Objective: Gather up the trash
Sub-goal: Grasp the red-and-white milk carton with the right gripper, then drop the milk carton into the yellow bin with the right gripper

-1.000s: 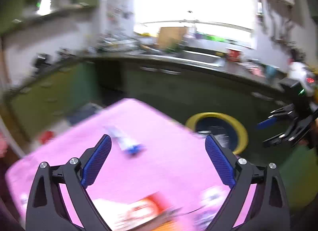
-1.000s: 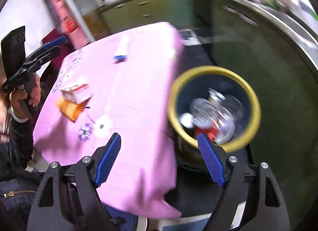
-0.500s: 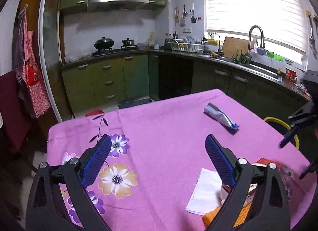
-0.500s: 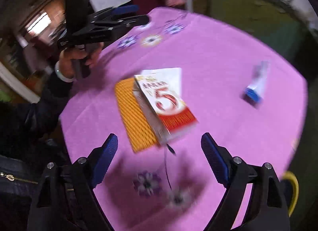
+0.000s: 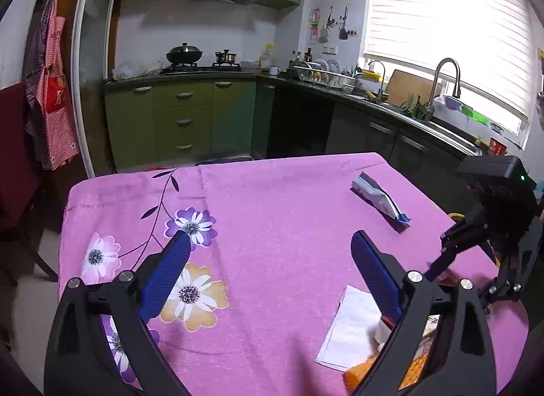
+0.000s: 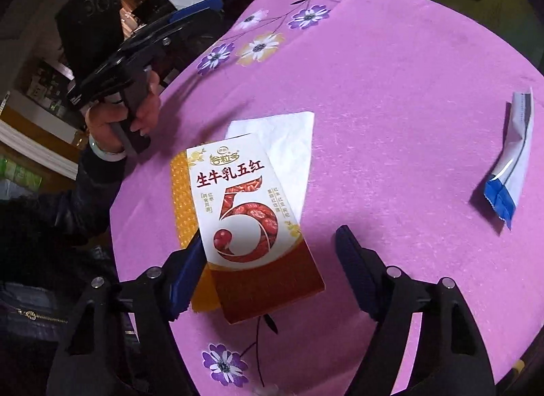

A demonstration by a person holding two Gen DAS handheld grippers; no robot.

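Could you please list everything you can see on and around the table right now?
Carton: one, white and red with a big 5, lying on the pile near the table's front edge, between the right gripper's open jaws.
Orange sheet: one, under the carton.
Napkin: one, white, partly under the carton.
Wrapper: one, white and blue, lying alone, apart from the pile.
Tablecloth: one, pink with flowers, covering the table.
Bin: a yellow rim only, behind the table's right edge.
Left gripper: black with blue pads, open, empty, above the cloth.
Right gripper: black with blue pads, jaws just closing, astride the carton, not yet pressing it.
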